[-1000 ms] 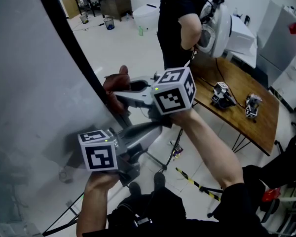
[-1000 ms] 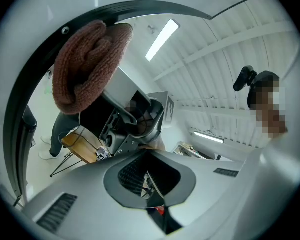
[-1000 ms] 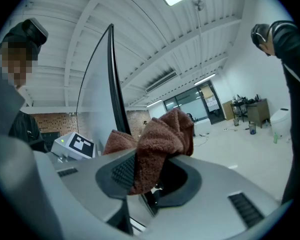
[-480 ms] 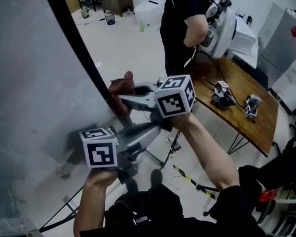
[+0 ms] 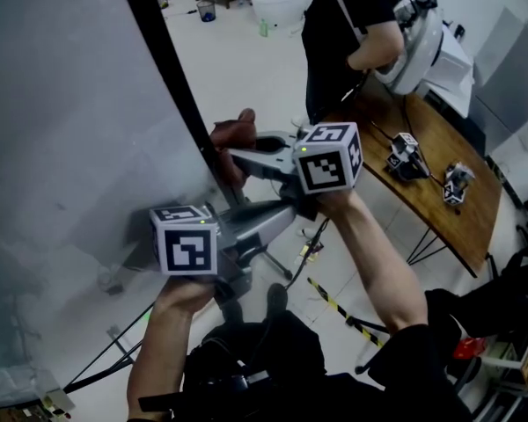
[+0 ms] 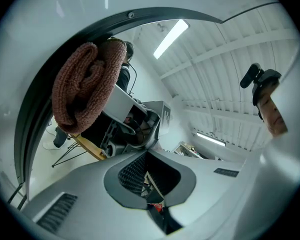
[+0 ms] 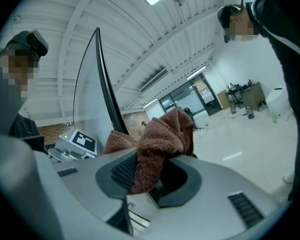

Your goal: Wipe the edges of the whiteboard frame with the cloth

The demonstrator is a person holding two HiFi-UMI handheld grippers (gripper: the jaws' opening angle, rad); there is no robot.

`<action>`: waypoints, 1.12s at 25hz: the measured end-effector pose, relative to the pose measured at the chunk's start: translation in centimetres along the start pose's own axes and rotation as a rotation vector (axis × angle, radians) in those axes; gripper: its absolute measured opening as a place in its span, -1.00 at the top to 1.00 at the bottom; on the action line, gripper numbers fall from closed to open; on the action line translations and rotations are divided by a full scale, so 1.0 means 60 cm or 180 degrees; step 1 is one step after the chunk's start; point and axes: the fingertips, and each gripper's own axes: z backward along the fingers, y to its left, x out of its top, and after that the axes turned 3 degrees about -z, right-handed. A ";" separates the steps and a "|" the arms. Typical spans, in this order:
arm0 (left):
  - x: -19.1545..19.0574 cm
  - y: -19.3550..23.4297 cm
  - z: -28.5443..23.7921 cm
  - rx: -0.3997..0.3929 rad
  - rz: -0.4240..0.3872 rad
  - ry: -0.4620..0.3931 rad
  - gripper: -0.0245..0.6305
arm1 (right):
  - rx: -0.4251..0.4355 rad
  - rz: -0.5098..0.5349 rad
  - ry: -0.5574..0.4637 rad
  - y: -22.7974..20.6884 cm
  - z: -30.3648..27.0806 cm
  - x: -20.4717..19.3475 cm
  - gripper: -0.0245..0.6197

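While the right gripper (image 5: pixel 238 152) pinches its jaws tight on a crumpled reddish-brown terry cloth (image 5: pixel 233 134), the cloth lies against the outer edge of the black whiteboard frame (image 5: pixel 172 69), low on the slanting bar. The right gripper view shows the cloth (image 7: pixel 160 139) bunched between the jaws and bulging out past them, just beside the frame (image 7: pixel 107 99). The left gripper (image 5: pixel 286 211) sits below the right one, off the frame on its room side, with its jaws drawn together on nothing. Its own view looks up at the cloth (image 6: pixel 85 89) resting on the frame's curve (image 6: pixel 155 13). On the frame's other side spreads the pale grey board surface (image 5: pixel 62 130). Well away from the frame stand a brown wooden table (image 5: pixel 440 183) and a person in dark clothes (image 5: pixel 343 33).
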 end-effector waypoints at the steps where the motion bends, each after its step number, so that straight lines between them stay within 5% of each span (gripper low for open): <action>1: -0.001 0.001 0.000 -0.0005 0.0002 -0.0001 0.96 | -0.0003 0.0000 -0.0012 0.000 0.001 -0.001 0.58; 28: -0.062 0.025 0.044 -0.0047 0.0025 0.0150 0.96 | -0.0232 0.0129 -0.0962 0.005 0.026 -0.013 0.58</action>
